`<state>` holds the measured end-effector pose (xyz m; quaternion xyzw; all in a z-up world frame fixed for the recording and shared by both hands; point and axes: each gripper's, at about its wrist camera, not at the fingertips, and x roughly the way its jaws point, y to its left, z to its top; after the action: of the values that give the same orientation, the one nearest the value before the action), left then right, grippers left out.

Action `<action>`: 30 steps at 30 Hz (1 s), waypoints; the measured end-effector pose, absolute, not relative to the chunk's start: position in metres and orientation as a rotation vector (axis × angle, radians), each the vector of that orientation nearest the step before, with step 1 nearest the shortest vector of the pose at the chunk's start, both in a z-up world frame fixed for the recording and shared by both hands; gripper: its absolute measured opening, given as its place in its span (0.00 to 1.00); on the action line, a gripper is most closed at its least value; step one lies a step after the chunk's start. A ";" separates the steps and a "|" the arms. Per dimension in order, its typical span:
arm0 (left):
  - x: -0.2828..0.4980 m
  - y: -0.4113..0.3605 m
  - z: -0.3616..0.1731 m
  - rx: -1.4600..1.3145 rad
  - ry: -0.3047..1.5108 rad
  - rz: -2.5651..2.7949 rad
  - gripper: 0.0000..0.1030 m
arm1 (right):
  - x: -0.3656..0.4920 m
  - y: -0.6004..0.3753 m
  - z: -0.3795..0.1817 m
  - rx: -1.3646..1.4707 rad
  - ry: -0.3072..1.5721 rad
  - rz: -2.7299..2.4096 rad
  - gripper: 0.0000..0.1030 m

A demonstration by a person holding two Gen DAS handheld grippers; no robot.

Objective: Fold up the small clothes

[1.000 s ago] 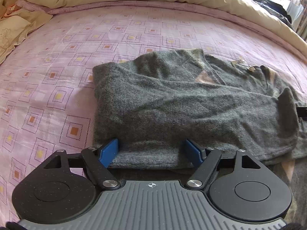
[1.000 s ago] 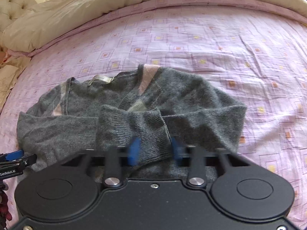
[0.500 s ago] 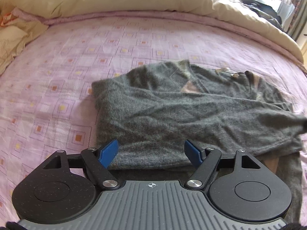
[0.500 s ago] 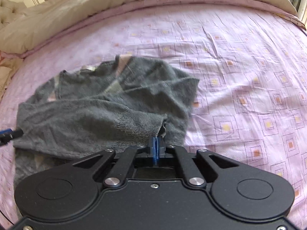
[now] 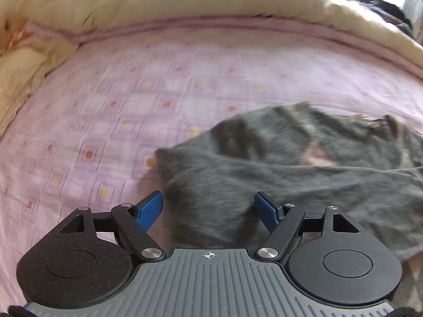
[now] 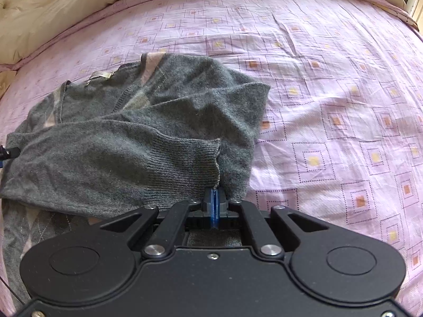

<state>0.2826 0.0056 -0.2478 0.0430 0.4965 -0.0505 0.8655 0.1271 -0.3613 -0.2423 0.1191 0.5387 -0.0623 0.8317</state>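
Left view: left gripper (image 5: 208, 207), jaws wide apart, empty, above the grey sweater (image 5: 290, 174) on the pink bedsheet (image 5: 132, 100). Right view alone shows the right gripper (image 6: 214, 203) clamped on the ribbed cuff (image 6: 190, 163).

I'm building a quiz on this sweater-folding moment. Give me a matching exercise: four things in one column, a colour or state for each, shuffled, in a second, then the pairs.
Things:
1. left gripper
2. right gripper
3. bedsheet
4. sweater

Colour or state:
A. grey knit, partly folded on the bed
B. pink with small squares
C. jaws standing wide apart
D. jaws shut at the edge of the ribbed cuff

Pairs: 1-C, 2-D, 3-B, 4-A
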 end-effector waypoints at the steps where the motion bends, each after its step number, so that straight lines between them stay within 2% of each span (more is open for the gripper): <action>1: 0.287 0.015 -0.253 0.051 1.054 -0.085 0.74 | 0.128 -0.361 -0.243 0.251 1.143 -0.132 0.07; 4: 0.293 0.042 -0.257 -0.073 1.048 -0.017 0.75 | 0.128 -0.362 -0.244 0.258 1.142 -0.135 0.06; 9: 0.300 0.068 -0.254 -0.108 1.049 0.085 0.75 | 0.127 -0.363 -0.244 0.264 1.138 -0.144 0.06; 11: 0.300 0.074 -0.253 -0.064 1.054 0.127 0.75 | 0.126 -0.363 -0.241 0.265 1.135 -0.152 0.09; 13: 0.299 0.078 -0.250 -0.027 1.049 0.158 0.74 | 0.123 -0.364 -0.237 0.275 1.121 -0.162 0.30; 14: 0.297 0.078 -0.247 0.002 1.049 0.173 0.73 | 0.121 -0.365 -0.234 0.280 1.108 -0.170 0.56; 15: 0.293 0.078 -0.244 0.018 1.041 0.170 0.73 | 0.118 -0.365 -0.231 0.279 1.094 -0.180 0.76; 16: 0.288 0.078 -0.240 0.025 1.031 0.158 0.73 | 0.115 -0.366 -0.227 0.279 1.080 -0.183 0.79; 19: 0.268 0.075 -0.224 0.026 0.993 0.087 0.74 | 0.106 -0.366 -0.219 0.272 1.059 -0.181 0.77; 23: 0.237 0.055 -0.210 0.059 0.957 -0.028 0.74 | 0.093 -0.362 -0.213 0.267 1.065 -0.164 0.87; 30: 0.167 0.025 -0.215 0.019 1.051 -0.209 0.74 | 0.048 -0.340 -0.218 0.247 1.137 -0.067 0.92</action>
<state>0.1668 0.0250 -0.2150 0.0092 0.5007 -0.0997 0.8598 0.0479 -0.3400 -0.2183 0.1166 0.5371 -0.0316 0.8348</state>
